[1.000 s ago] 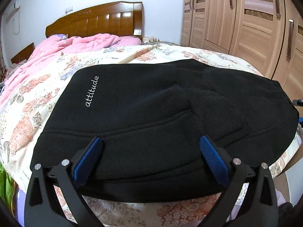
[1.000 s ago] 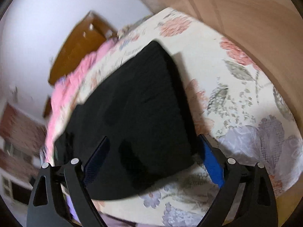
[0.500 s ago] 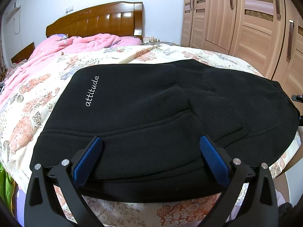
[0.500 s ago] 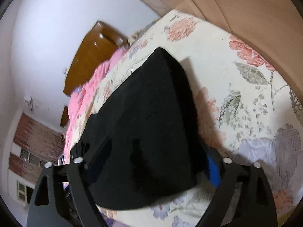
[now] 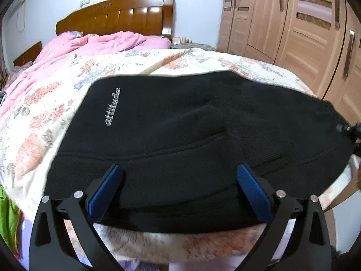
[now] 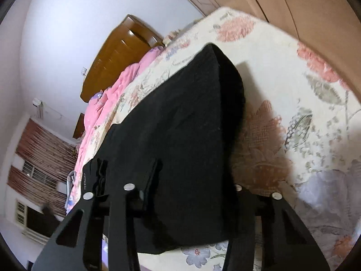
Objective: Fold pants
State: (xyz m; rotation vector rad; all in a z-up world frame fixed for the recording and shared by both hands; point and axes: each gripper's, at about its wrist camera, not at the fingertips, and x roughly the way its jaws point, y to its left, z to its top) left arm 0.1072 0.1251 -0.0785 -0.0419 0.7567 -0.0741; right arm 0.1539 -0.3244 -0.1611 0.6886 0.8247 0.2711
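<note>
Black pants (image 5: 185, 135) with white "attitude" lettering (image 5: 112, 106) lie folded across the foot of the floral bed. My left gripper (image 5: 178, 180) is open, its blue pads over the pants' near edge, nothing held. In the right wrist view the pants (image 6: 180, 135) fill the middle. My right gripper (image 6: 194, 180) is open, its jaws straddling the pants' end, the right fingertip hidden behind the cloth. The right gripper's tip (image 5: 348, 129) shows at the pants' right edge in the left wrist view.
The floral bedspread (image 5: 52, 103) covers the bed. A pink quilt (image 5: 94, 45) is bunched by the wooden headboard (image 5: 117, 14). A wooden wardrobe (image 5: 293, 22) stands close on the right. A green item (image 5: 5, 210) sits at the lower left.
My right gripper has moved in onto the pants' end, so the cloth now sits between its jaws. My left gripper has barely shifted.
</note>
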